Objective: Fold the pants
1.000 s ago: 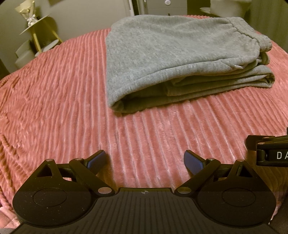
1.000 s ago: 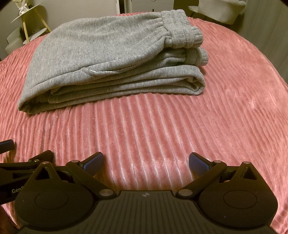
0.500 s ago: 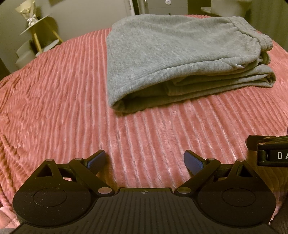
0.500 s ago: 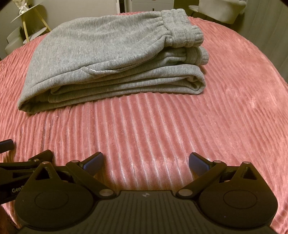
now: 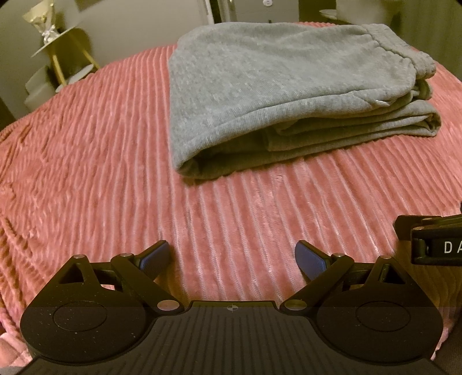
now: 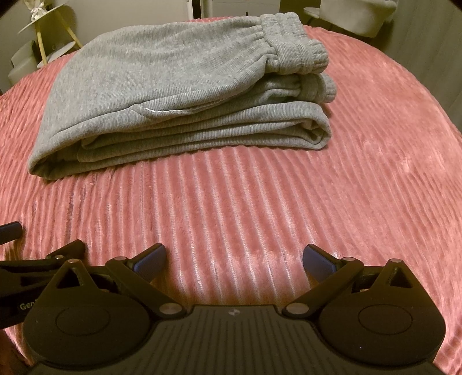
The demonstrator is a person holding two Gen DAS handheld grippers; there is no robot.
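Grey sweatpants (image 5: pixel 274 95) lie folded in a thick stack on the pink ribbed bedspread (image 5: pixel 95 161), waistband at the far right. They also show in the right wrist view (image 6: pixel 179 101), with the elastic waistband (image 6: pixel 291 43) on top. My left gripper (image 5: pixel 233 258) is open and empty, low over the bedspread, well short of the pants. My right gripper (image 6: pixel 234 261) is open and empty too, beside the left one. Part of the right gripper (image 5: pixel 433 245) shows at the left view's right edge.
A small tiered side table (image 5: pixel 63 60) stands beyond the bed at the far left. A pale chair (image 6: pixel 361 14) stands behind the bed at the right. Bare bedspread (image 6: pixel 375 173) lies between the grippers and the pants.
Both views have shifted very slightly; the pants and both open grippers stay as they were.
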